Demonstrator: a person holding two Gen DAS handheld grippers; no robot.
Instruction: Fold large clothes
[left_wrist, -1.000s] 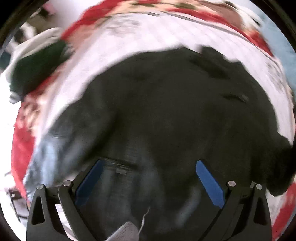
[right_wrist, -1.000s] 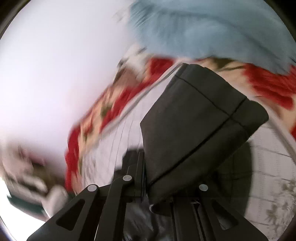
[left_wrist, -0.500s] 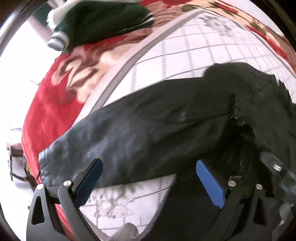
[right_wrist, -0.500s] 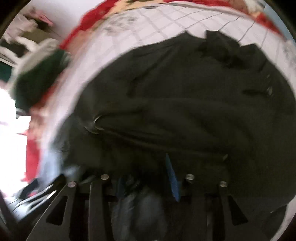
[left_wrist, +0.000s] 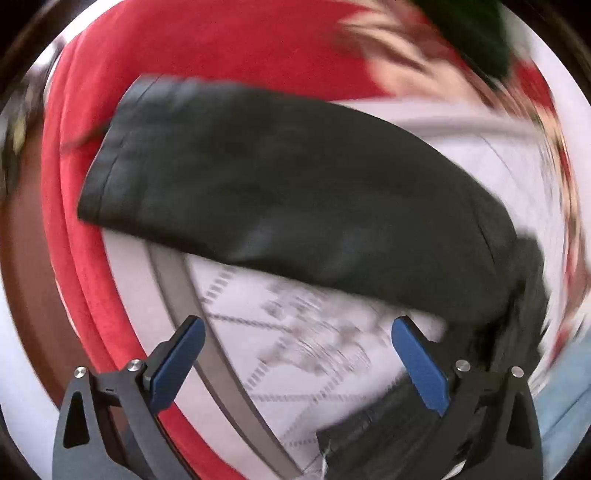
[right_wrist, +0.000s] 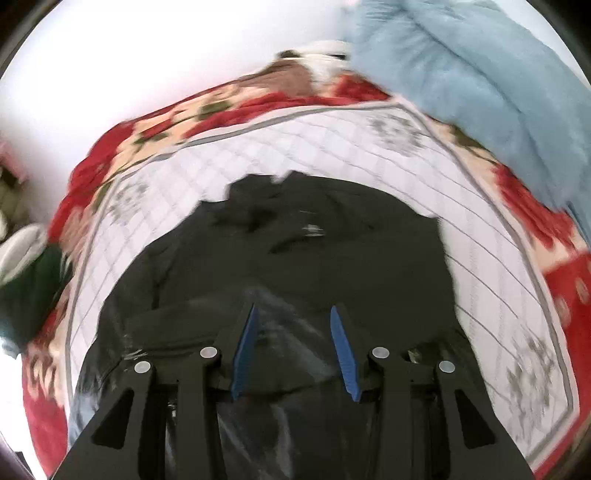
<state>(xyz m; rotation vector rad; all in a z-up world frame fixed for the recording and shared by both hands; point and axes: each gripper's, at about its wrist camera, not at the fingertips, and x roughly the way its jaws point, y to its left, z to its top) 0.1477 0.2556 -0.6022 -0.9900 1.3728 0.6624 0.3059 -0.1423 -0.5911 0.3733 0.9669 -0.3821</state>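
Observation:
A large black jacket (right_wrist: 295, 258) lies spread on a white checked quilt (right_wrist: 369, 133). In the left wrist view one black sleeve (left_wrist: 277, 192) stretches across the quilt (left_wrist: 295, 332) to its cuff near the red blanket edge. My left gripper (left_wrist: 295, 332) is open and empty above the quilt, short of the sleeve. My right gripper (right_wrist: 293, 317) is partly open over the jacket's near part, with nothing held between its blue pads.
A red floral blanket (right_wrist: 258, 99) lies under the quilt. A pale blue blanket (right_wrist: 480, 92) is heaped at the far right. A dark green and white garment (right_wrist: 26, 280) lies at the left edge; it also shows in the left wrist view (left_wrist: 472, 33).
My right gripper let go of the black sleeve it held and now hovers open over the jacket. My left gripper swung left toward the other sleeve and its cuff.

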